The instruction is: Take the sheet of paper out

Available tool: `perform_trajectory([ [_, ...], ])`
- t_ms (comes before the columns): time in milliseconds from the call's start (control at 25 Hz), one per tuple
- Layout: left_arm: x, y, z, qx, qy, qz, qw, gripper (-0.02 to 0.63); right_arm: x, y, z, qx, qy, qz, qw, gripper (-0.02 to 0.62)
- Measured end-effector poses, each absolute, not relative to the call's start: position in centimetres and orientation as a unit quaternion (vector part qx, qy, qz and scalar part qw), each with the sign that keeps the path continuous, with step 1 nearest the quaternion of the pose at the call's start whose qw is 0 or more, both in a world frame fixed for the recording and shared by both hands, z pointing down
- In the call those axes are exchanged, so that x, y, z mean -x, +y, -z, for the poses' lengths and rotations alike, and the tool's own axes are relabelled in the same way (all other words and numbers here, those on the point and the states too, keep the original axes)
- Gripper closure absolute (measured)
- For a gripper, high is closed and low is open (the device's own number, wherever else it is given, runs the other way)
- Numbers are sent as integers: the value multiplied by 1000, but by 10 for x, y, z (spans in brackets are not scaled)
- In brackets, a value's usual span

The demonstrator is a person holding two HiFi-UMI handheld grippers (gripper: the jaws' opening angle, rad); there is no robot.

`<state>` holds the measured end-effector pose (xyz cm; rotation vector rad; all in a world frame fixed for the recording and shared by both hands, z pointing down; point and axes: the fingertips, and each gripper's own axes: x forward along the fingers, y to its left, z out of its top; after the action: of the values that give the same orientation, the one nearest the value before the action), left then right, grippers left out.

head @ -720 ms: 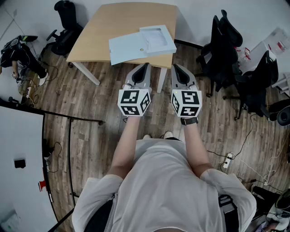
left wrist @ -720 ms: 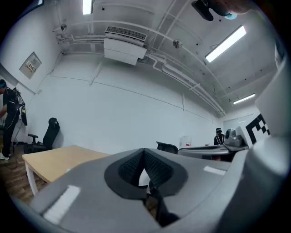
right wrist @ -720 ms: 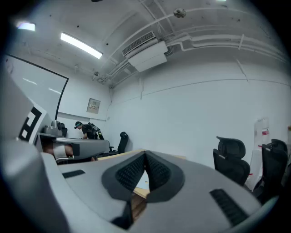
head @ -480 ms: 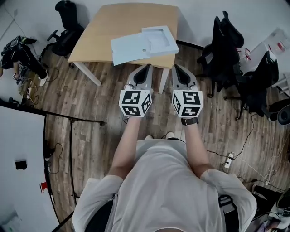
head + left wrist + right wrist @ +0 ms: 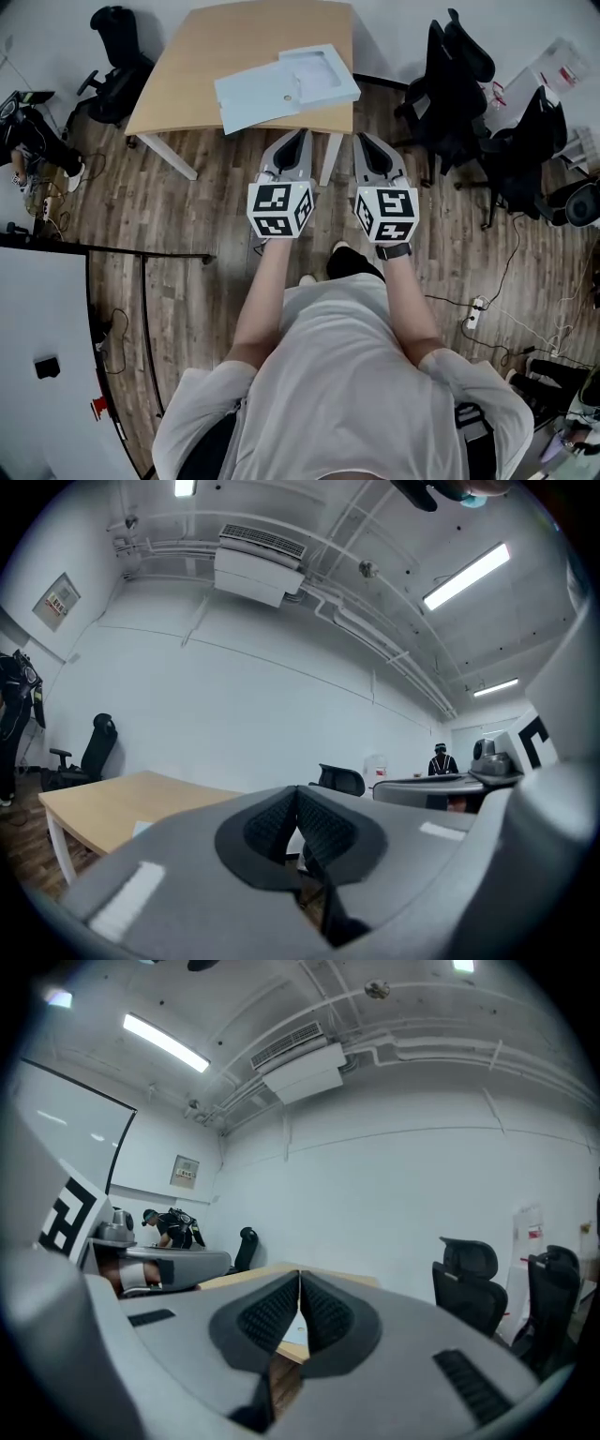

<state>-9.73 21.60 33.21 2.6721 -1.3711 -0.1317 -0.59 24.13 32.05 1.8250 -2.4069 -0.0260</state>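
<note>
Wood-plank floor (image 5: 178,206) runs under the person, who stands short of the table with both arms held out level. Nearest are the 2 tongs, side by side and angled slightly toward each other. The left tongs (image 5: 302,134) are closed tip to tip on nothing. The right tongs (image 5: 361,138) also show their ribbed pads pressed together with nothing between them. Just beyond their tips comes the near edge of the table (image 5: 206,47). Along that edge, toward the near right corner, lies an open pale-blue file case (image 5: 253,98). Its long axis runs roughly along the near edge, skewed a little so that its left end sits closest to the edge. The left half is flat and the right half has a raised rim. The sheet (image 5: 319,77) seems to lie inside that rim, though its outline is hard to tell from the tray. It therefore lies ahead of both tongs, slightly right of the left pair and slightly left of the right pair, about where their 2 pointing lines would meet. I judge neither pair clearly nearer, and both would have to open before a grasp. Farthest off, black office chairs (image 5: 450,75) stand past the table's right side.
</note>
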Motion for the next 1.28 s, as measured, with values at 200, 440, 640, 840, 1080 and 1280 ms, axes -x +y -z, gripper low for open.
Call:
perform_trajectory([
  [200, 87, 194, -348, -884, -459, 34, 77, 597, -6, 211, -332, -606, -793, -8, 60, 583],
  [440, 90, 124, -358, -868, -491, 21, 71, 597, 9, 126, -352, -555, -830, -19, 46, 583],
  [640, 89, 43, -349, -854, -514, 23, 71, 595, 7, 44, -336, -519, -854, 1, 24, 583],
  [840, 74, -28, -347, -843, -532, 26, 74, 595, -17, -30, -335, -501, -865, 11, 35, 583],
  [1080, 41, -92, -371, -837, -541, -1, 82, 595, -60, -98, -362, -501, -865, -24, 35, 583],
  [1280, 39, -120, -397, -826, -553, -43, 95, 595, -66, -131, -384, -495, -866, -49, 49, 583],
])
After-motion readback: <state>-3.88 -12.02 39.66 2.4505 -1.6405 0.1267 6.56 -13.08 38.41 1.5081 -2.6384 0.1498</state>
